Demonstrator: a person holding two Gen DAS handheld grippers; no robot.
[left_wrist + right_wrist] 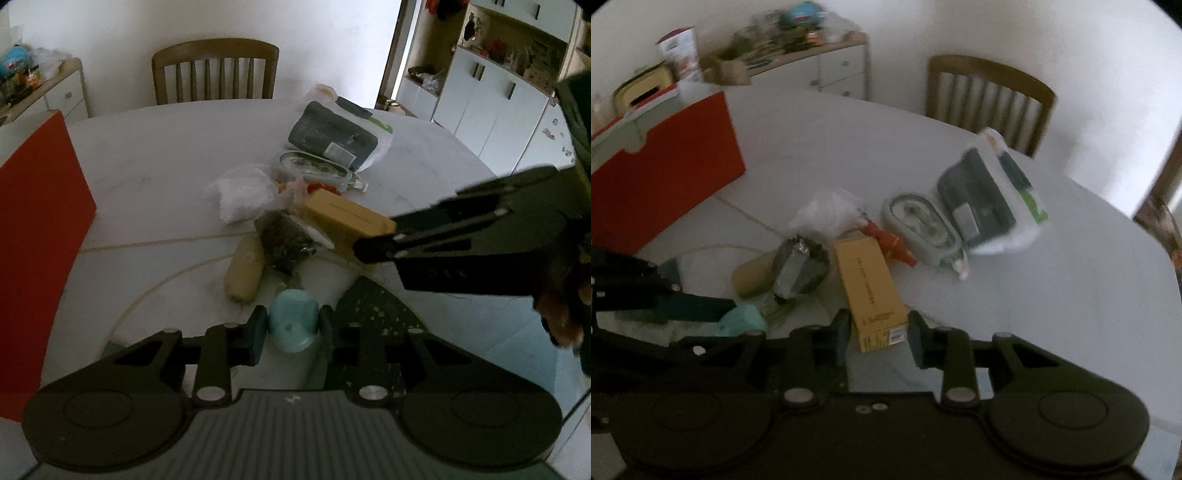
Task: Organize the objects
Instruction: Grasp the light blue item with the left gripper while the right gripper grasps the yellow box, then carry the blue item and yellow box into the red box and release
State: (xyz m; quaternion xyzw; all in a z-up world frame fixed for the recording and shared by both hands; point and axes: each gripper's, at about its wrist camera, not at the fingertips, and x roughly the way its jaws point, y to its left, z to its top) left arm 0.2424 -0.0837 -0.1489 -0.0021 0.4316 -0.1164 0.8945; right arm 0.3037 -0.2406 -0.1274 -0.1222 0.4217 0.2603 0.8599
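Observation:
A pile of objects lies on the white table (155,147). My left gripper (293,332) has its pads on both sides of a small teal cup (293,325), which also shows in the right wrist view (742,319). My right gripper (877,338) is open, with its fingers on both sides of the near end of a tan box (871,291); a small gap shows on the right side. From the left wrist view it (373,247) reaches in from the right onto that box (343,218). A beige roll (245,271) and a dark packet (286,242) lie between.
A red storage box (37,236) stands at the table's left. Further back lie a white plastic bag (243,192), a grey oval case (317,170), a dark pouch (332,133) and a red object (890,242). A wooden chair (216,72) stands behind the table.

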